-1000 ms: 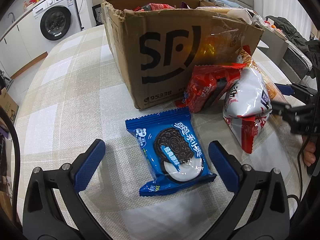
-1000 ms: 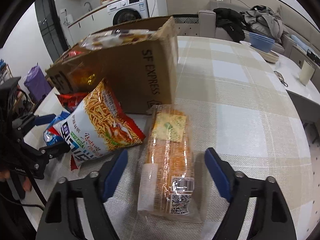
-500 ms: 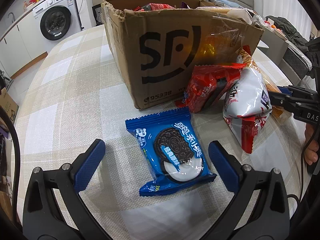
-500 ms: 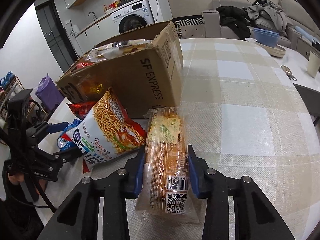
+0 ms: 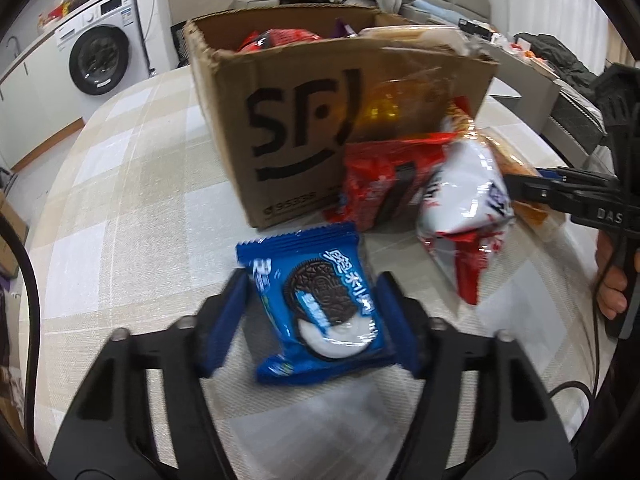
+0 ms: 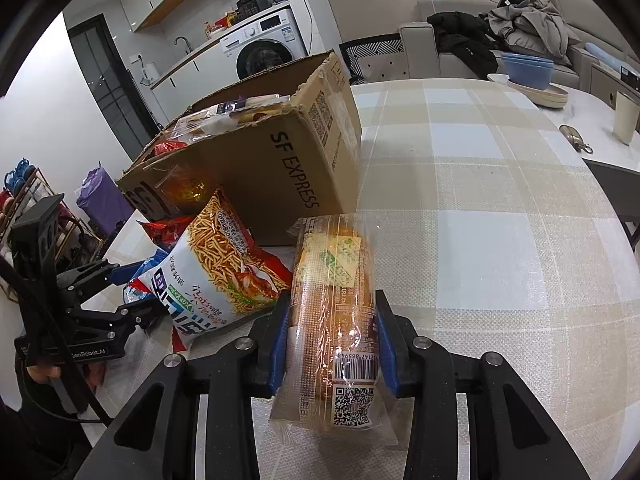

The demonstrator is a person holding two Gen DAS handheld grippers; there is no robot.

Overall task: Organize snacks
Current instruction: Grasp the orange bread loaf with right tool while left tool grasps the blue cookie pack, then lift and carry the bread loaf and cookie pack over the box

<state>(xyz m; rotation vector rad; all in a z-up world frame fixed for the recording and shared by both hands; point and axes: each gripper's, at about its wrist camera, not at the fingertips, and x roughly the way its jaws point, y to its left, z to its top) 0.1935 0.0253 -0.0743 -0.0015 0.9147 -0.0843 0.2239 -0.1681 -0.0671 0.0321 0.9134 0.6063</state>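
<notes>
A blue Oreo packet point(image 5: 316, 280) lies on the checked tablecloth before the open cardboard box point(image 5: 304, 120). My left gripper point(image 5: 314, 320) is closing on it, and both blue pads press its crumpled sides. My right gripper point(image 6: 332, 344) is shut on a long clear packet of golden biscuits point(image 6: 332, 276), near its barcode end. A red packet point(image 5: 380, 188) and a white-and-red bag of noodle sticks point(image 6: 216, 268) lean between the two, against the box point(image 6: 280, 160). The left gripper point(image 6: 132, 288) also shows at the left of the right wrist view.
The box holds several snack packets. A stack of bowls point(image 6: 528, 76), a cup point(image 6: 626, 120) and keys point(image 6: 574, 136) sit at the table's far right. A washing machine point(image 6: 264, 48) and a sofa with clothes point(image 6: 520, 28) stand behind. A hand point(image 5: 612, 280) grips the right tool.
The left jaws have closed in from wide open onto the Oreo packet, squeezing it narrower. The right jaws closed onto the clear biscuit packet and stay there.
</notes>
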